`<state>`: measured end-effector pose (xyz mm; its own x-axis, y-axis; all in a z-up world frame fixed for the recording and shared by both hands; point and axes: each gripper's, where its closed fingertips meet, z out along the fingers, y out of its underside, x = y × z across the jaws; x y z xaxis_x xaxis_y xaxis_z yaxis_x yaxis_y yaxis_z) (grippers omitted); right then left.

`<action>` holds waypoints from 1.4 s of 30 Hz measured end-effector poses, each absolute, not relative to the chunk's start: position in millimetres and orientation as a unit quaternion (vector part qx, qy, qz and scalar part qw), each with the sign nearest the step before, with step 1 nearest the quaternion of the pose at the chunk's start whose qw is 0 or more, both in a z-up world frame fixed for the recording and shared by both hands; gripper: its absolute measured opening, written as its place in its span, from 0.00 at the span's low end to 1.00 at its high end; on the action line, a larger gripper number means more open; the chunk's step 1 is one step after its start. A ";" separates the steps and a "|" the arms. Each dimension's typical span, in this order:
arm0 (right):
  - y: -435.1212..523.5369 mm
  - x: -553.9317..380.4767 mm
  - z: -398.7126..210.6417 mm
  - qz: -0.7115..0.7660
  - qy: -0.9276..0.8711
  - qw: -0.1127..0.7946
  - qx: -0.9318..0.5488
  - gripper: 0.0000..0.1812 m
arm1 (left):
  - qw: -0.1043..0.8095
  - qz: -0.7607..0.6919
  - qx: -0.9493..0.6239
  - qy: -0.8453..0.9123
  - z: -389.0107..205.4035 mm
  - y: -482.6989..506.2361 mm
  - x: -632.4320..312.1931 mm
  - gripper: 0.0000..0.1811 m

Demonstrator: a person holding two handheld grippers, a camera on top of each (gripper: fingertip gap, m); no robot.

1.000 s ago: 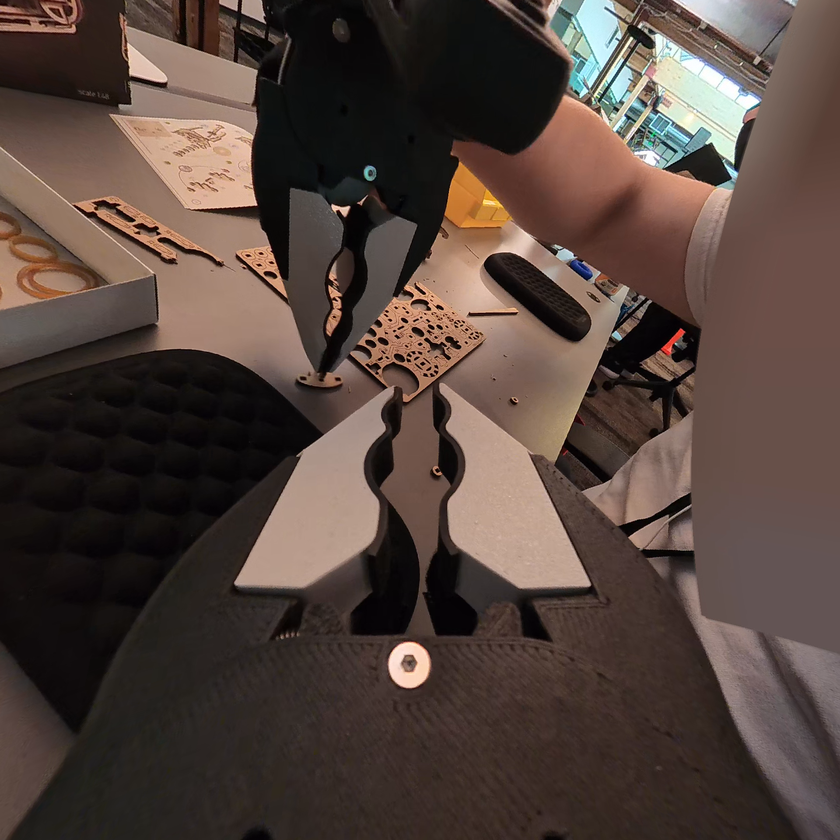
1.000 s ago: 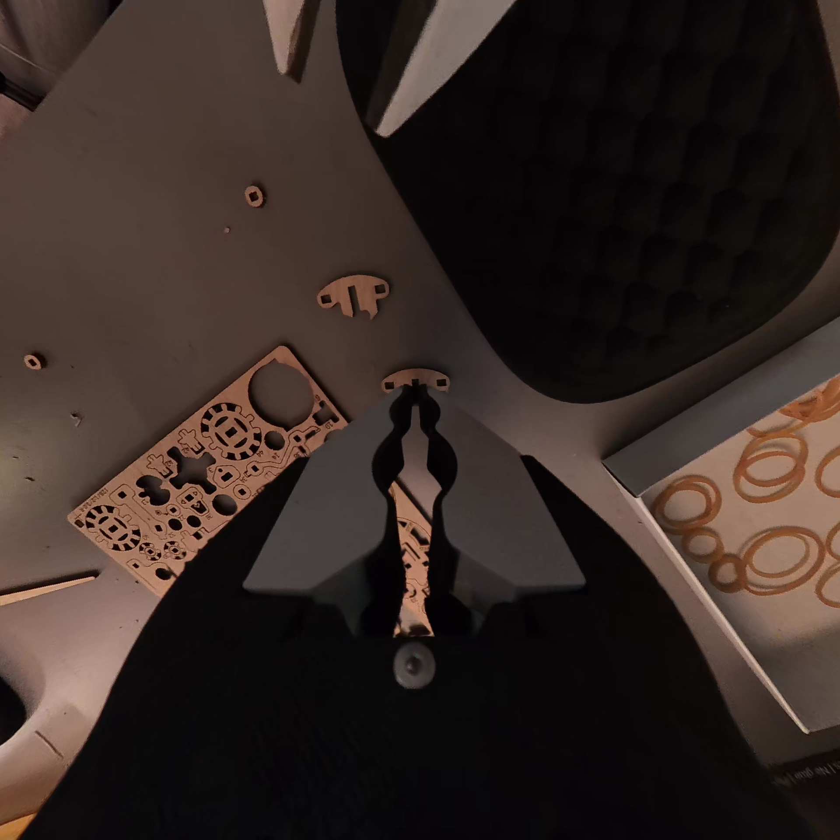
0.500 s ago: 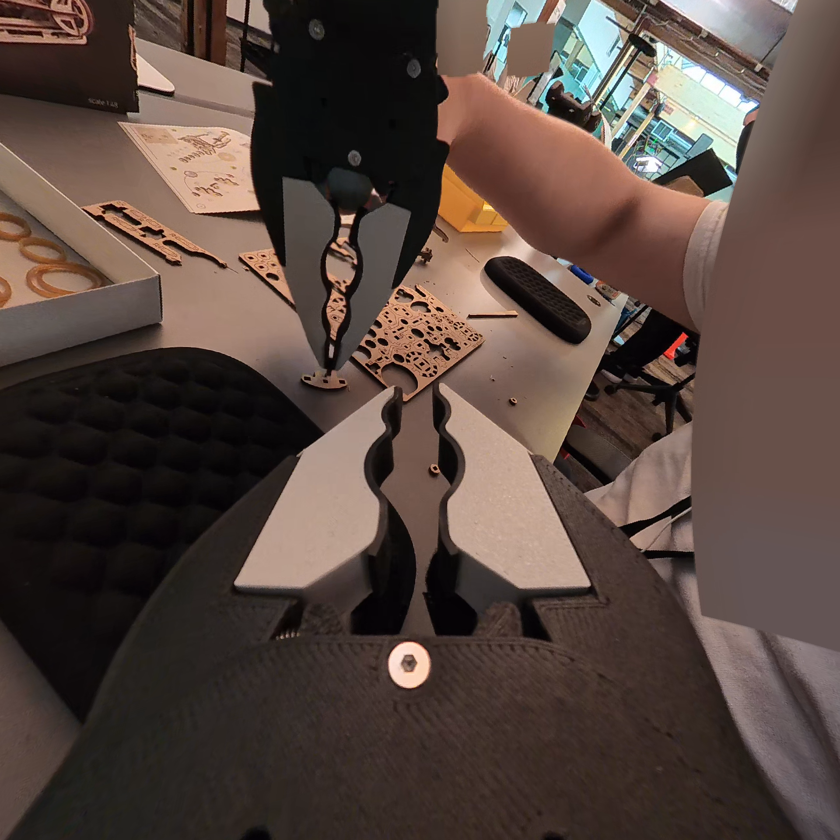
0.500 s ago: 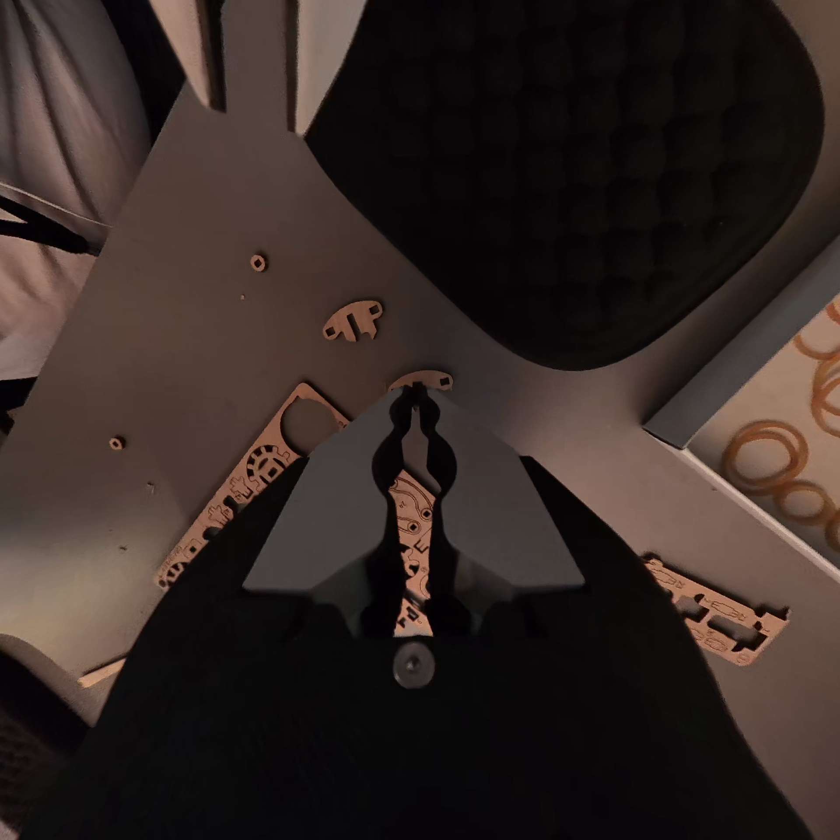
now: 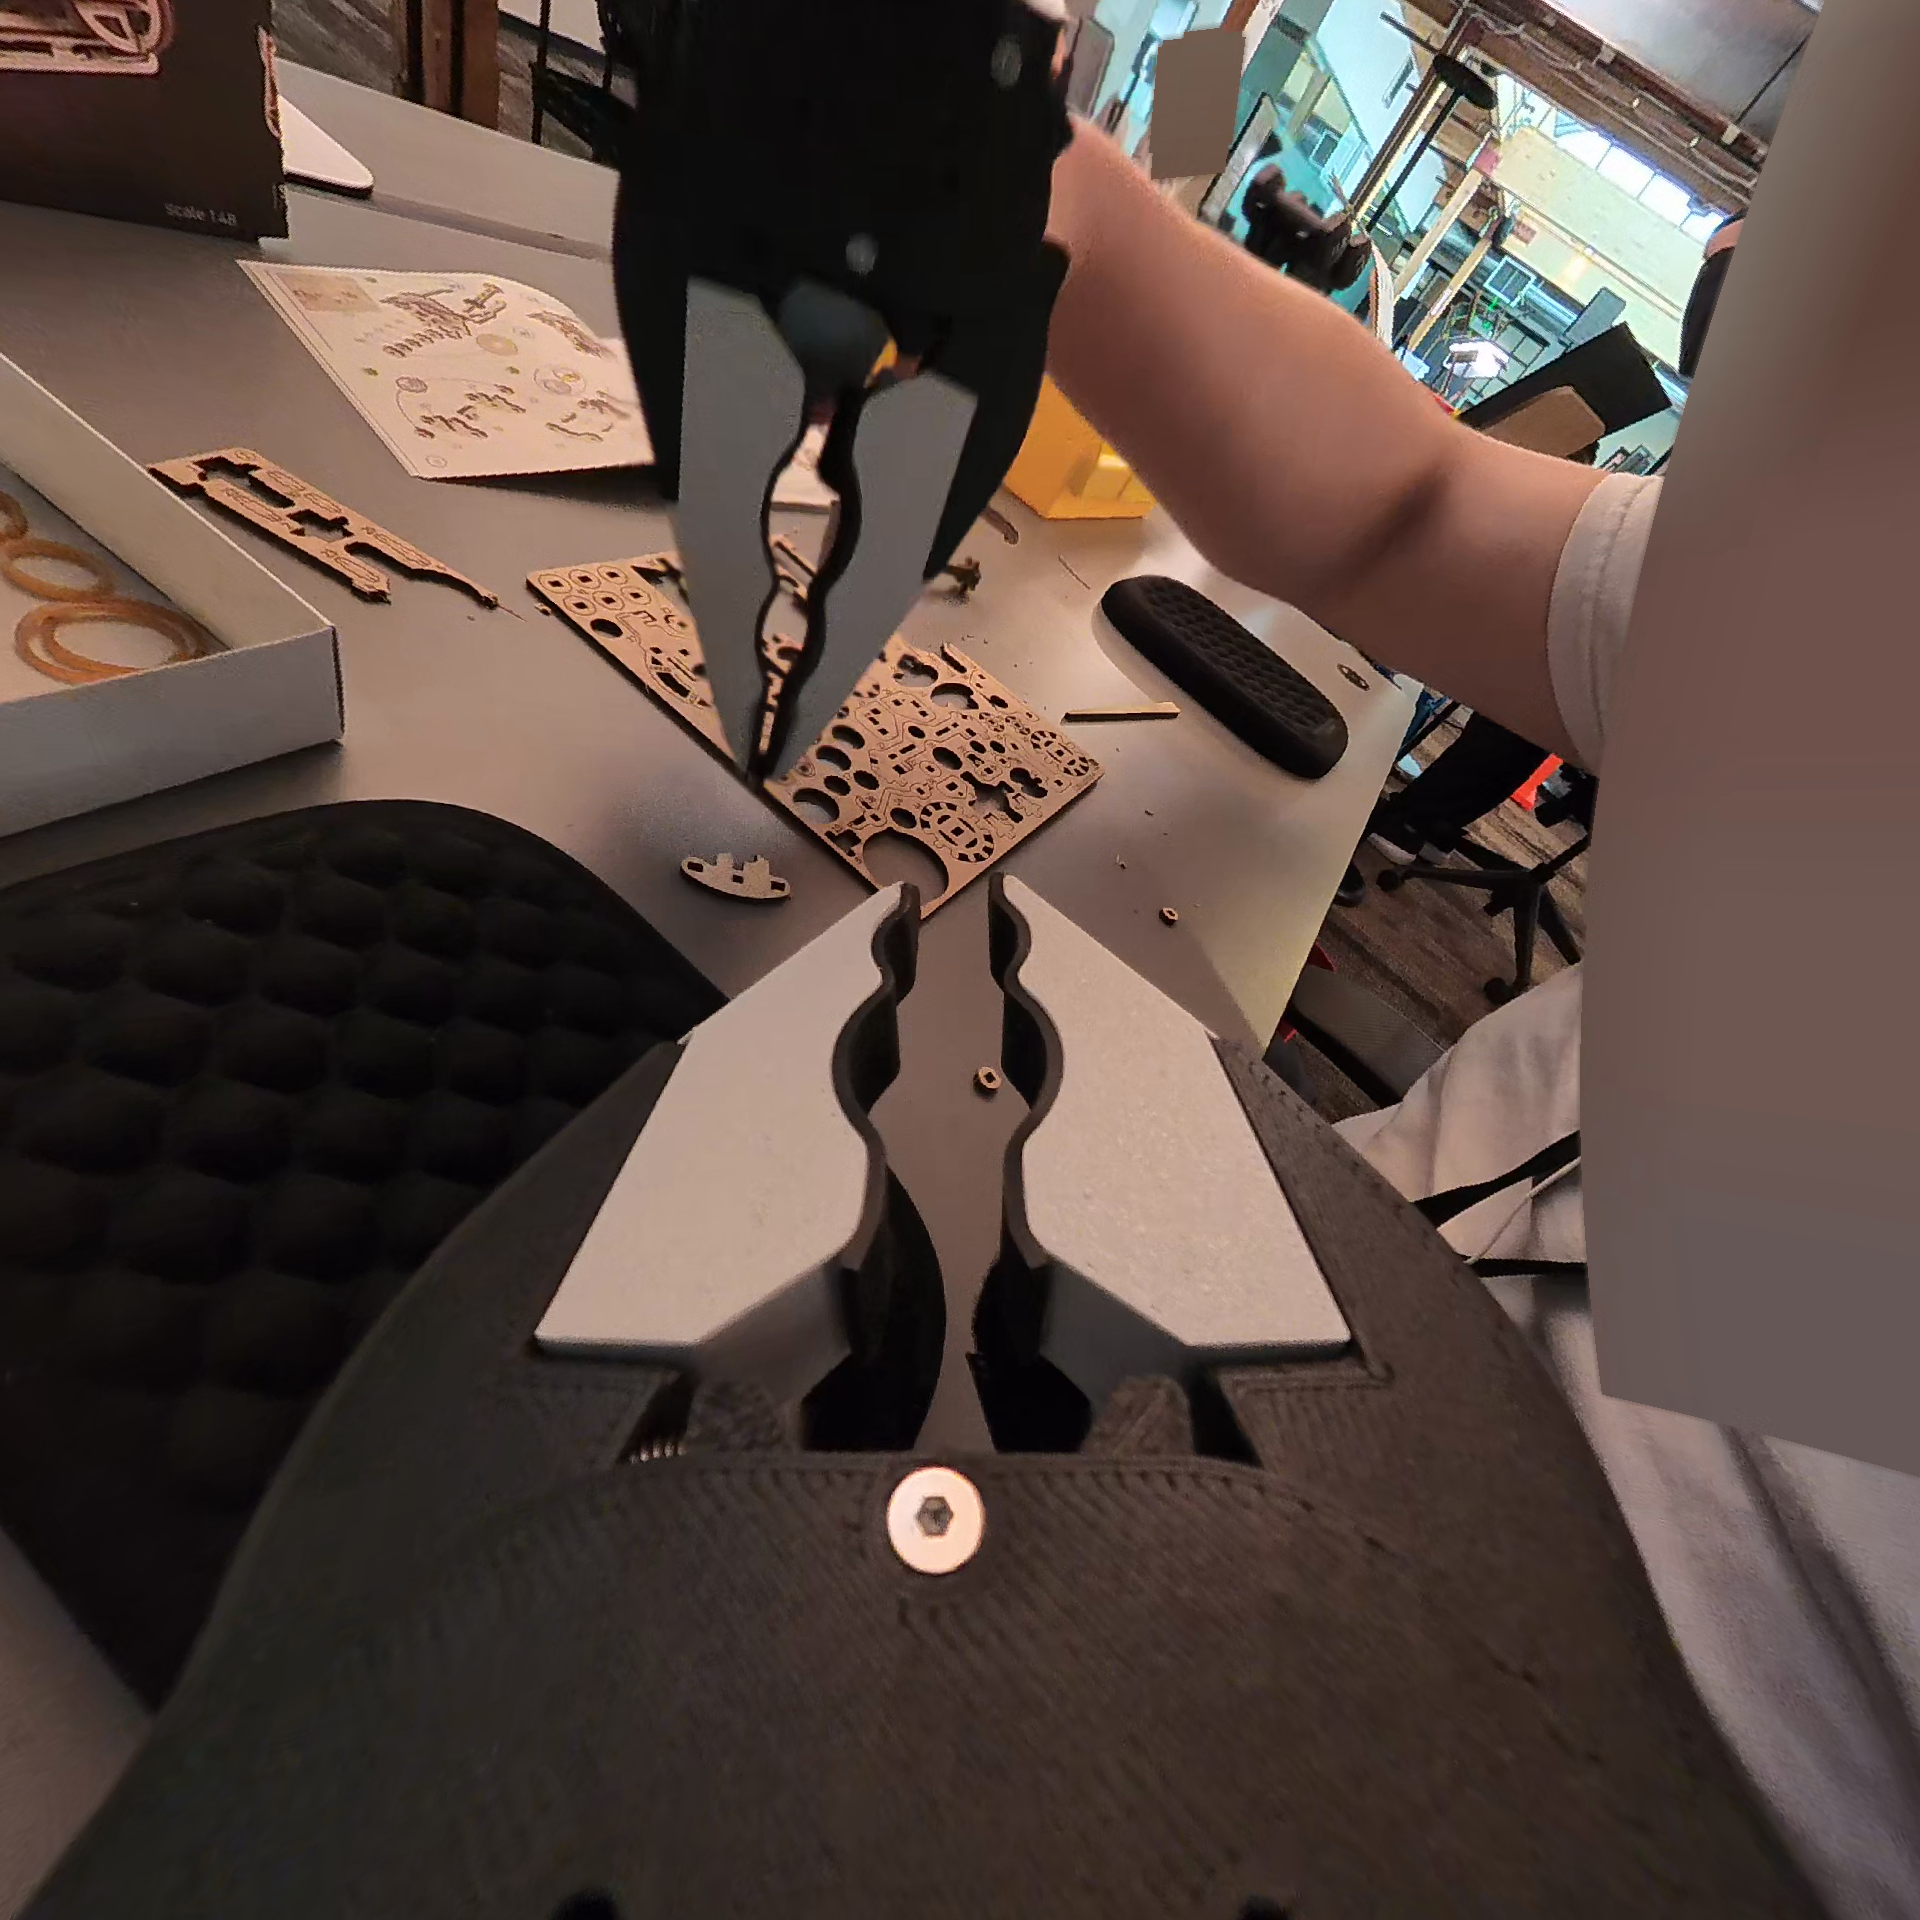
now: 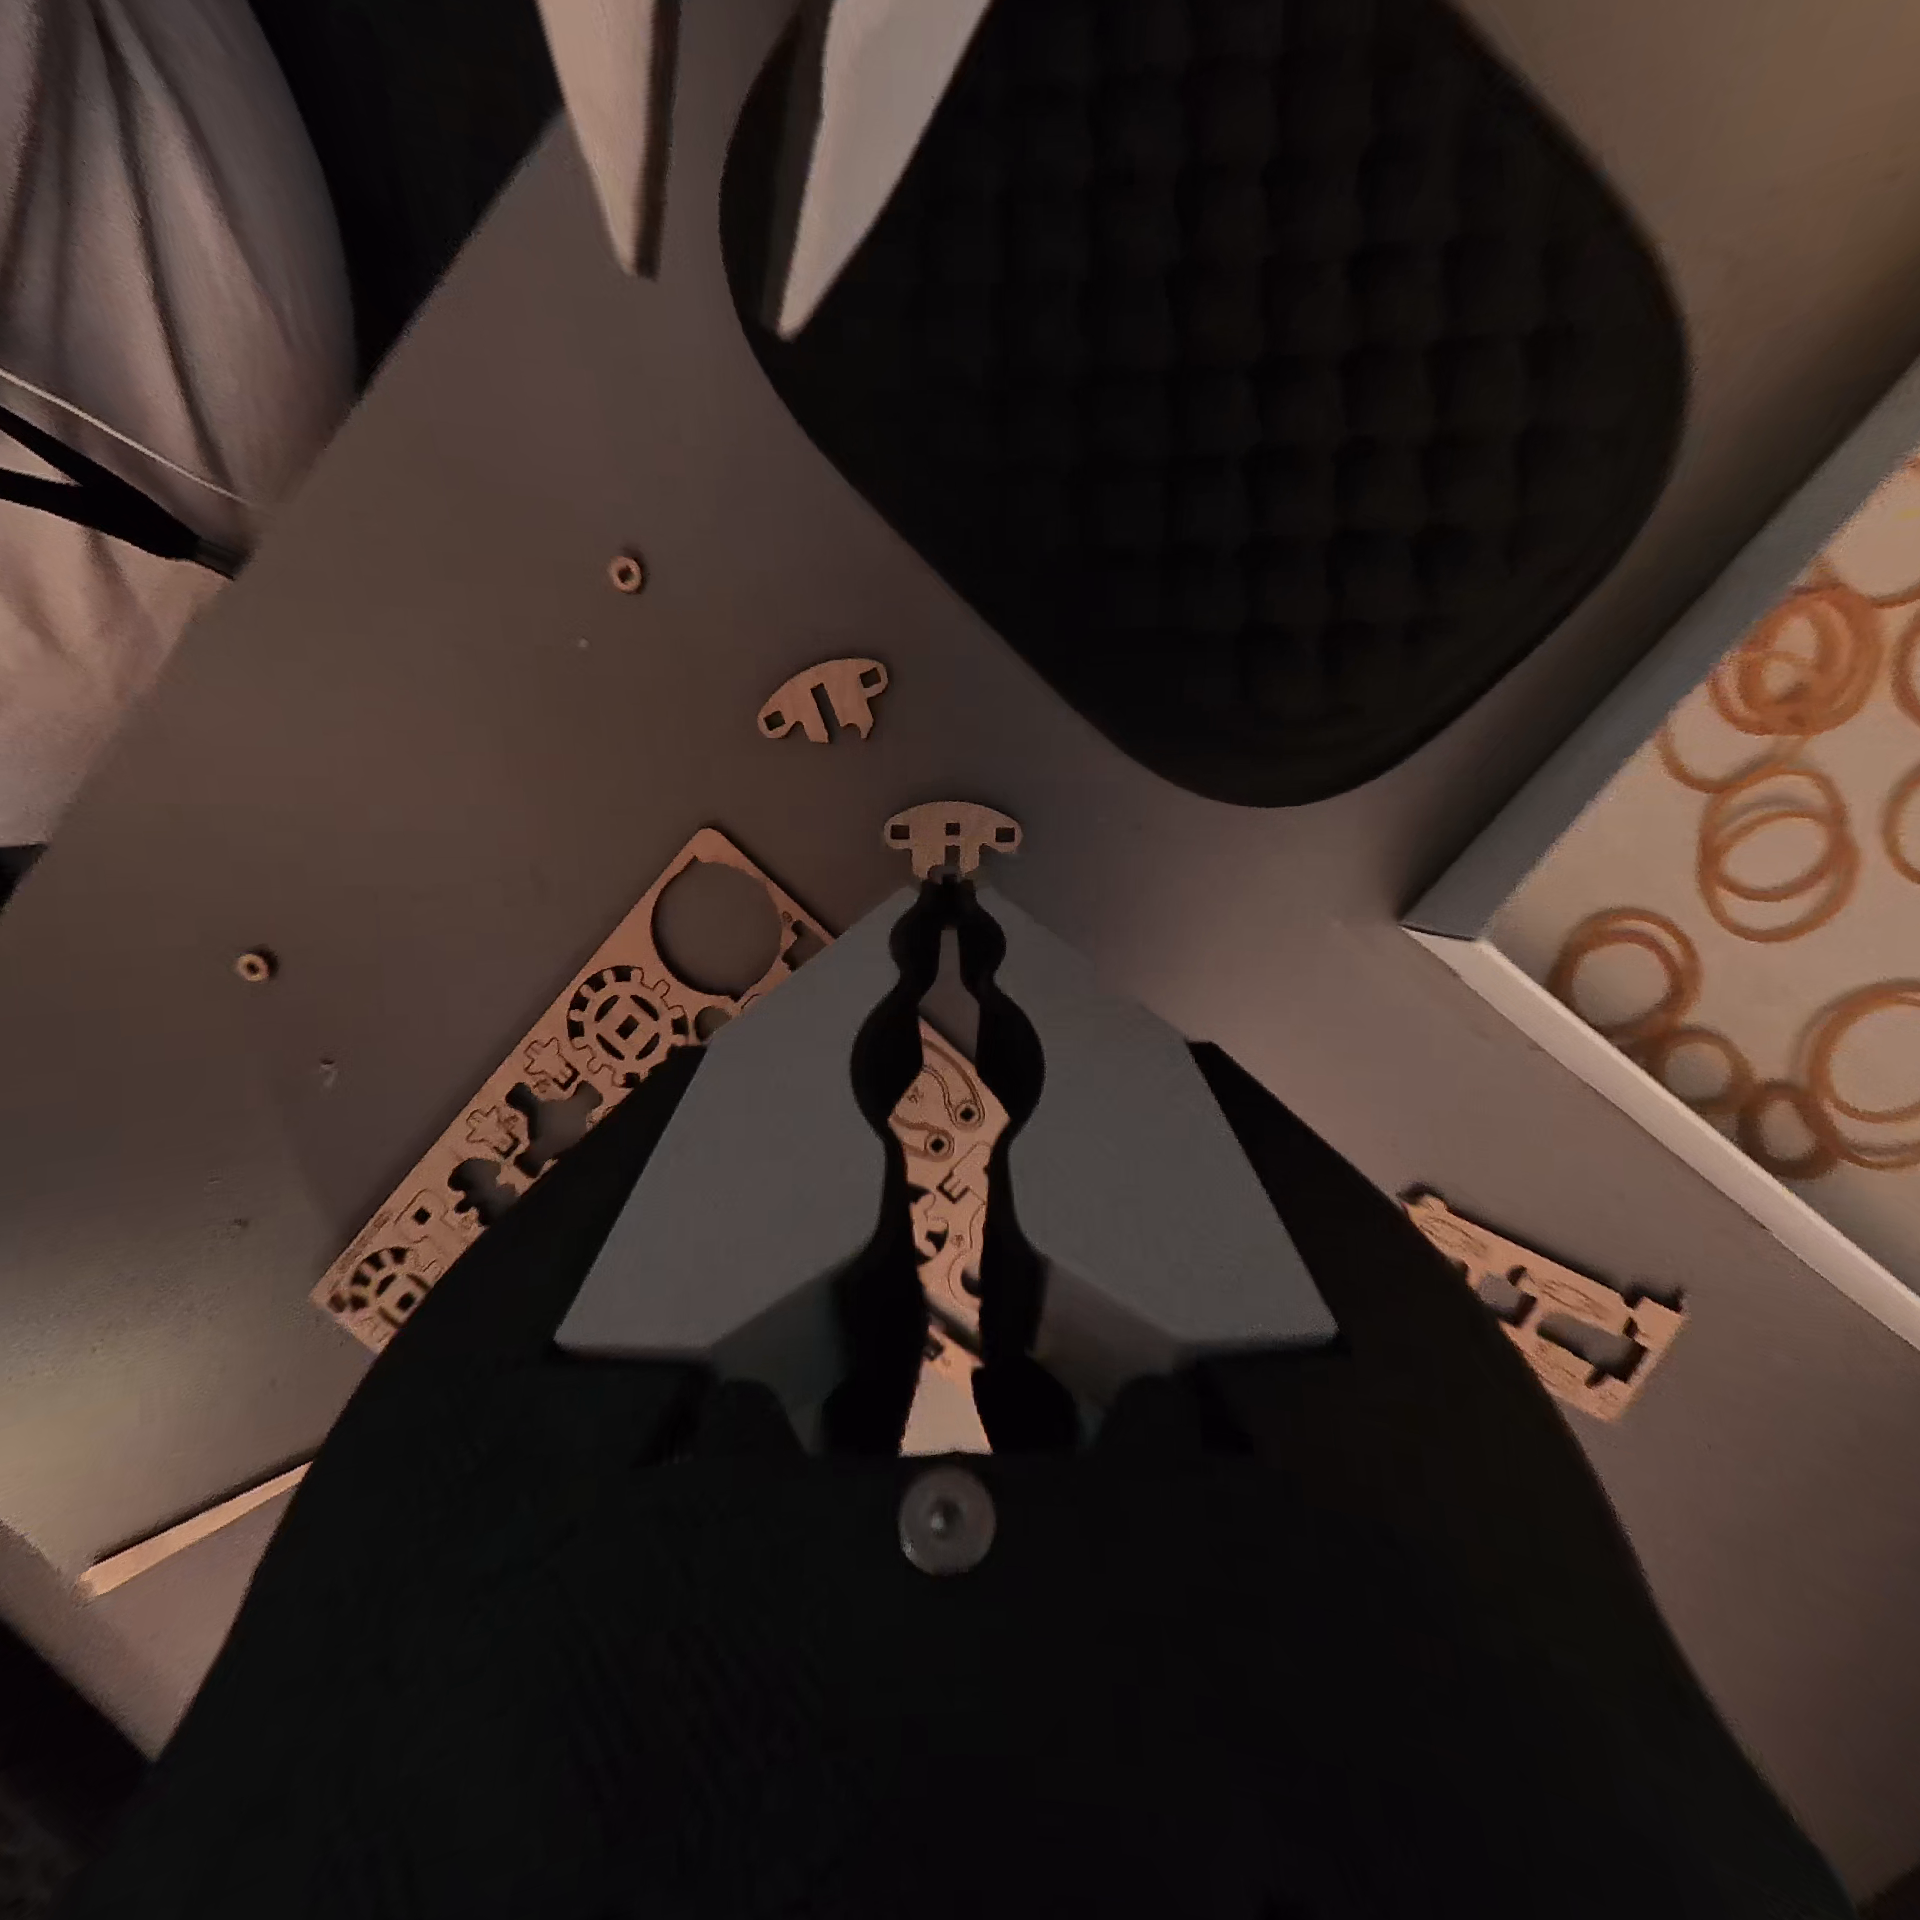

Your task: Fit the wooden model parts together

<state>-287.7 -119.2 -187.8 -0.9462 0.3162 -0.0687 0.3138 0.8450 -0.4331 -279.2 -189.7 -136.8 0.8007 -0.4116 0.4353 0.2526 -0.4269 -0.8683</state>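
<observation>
Two grippers logged. Right gripper [image 5: 766, 764]: fingers pressed together at the tips, nothing visible between them. From the left wrist view it hangs tip-down above the grey table [image 5: 499, 717], clear of the small arc-shaped wooden piece [image 5: 735, 878] lying flat below it. In the right wrist view that piece's centre tab lines up just past the tips. Left gripper [image 5: 951, 894]: fingers slightly spread with a narrow gap, holding nothing. A tiny wooden ring [image 5: 987, 1078] on the table shows through the gap.

Change vs. 0.5 s ago: the right gripper's tips sat down on the arc piece; now they are raised off it. The piece has stayed in nearly the same spot on the table. Left gripper unchanged.

Surroundings: a second cut-out piece [image 6: 821, 712] lies between the arc piece and the left gripper's tips. The punched-out wooden sheet [image 5: 956, 769] lies just beyond the arc piece, partly behind the right gripper. A black dimpled foam pad [image 5: 260, 1039] lies just beside the arc piece. Beyond the pad is a white box [image 5: 177, 717] of tan rings. Farther back lie a slotted wooden strip [image 5: 312, 520], a printed sheet [image 5: 468, 384], a yellow box [image 5: 1081, 468] and a black oblong pad [image 5: 1226, 675]. The person's forearm [image 5: 1299, 416] crosses above the table's far corner.
</observation>
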 end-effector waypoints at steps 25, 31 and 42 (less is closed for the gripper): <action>-103.2 -284.5 -92.3 0.204 -0.956 -0.010 -0.210 0.00 | 0.550 -0.270 -0.789 0.048 -118.5 -184.6 -300.6 0.07; -113.4 -289.1 -124.5 0.225 -0.946 -0.015 -0.234 0.00 | 0.569 -0.268 -0.776 0.036 -110.0 -185.0 -300.0 0.07; -117.6 -280.9 -151.0 0.206 -0.939 0.020 -0.276 0.00 | 0.571 -0.259 -0.779 0.030 -118.3 -177.8 -304.5 0.07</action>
<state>-280.9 -117.6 -151.0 -0.8468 0.5264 -0.0759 0.5097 0.7626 -0.3983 -304.5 -177.8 -118.3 0.8643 -0.3423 0.3686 0.2485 -0.3466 -0.9045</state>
